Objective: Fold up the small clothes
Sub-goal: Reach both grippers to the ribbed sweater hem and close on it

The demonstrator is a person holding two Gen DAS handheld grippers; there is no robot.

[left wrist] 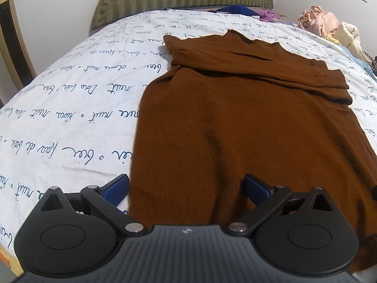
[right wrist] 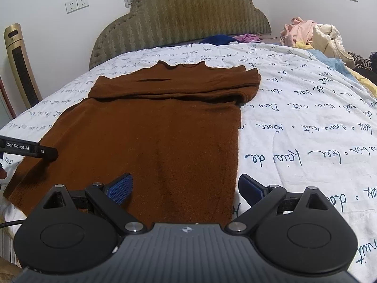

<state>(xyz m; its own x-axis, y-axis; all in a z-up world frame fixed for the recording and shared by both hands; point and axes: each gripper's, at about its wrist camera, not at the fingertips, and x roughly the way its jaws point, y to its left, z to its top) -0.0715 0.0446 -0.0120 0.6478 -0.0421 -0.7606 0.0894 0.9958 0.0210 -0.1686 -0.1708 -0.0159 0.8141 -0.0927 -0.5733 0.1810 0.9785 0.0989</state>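
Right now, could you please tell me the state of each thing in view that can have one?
Brown sweater: spread flat on the bedspread, sleeves folded across the top.
Left gripper: open, at the sweater's near left corner.
Right gripper: open, at its near right corner.
Clothes pile: crumpled, unfolded.

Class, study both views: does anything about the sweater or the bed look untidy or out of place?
The brown sweater lies flat with its sleeves folded across the top. What stands out is the heap of loose clothes on the bed's far right corner.

sweater (left wrist: 247,122): fuzzy matt knit | bedsheet (left wrist: 70,118): crinkled cotton | headboard (right wrist: 179,21): woven fabric
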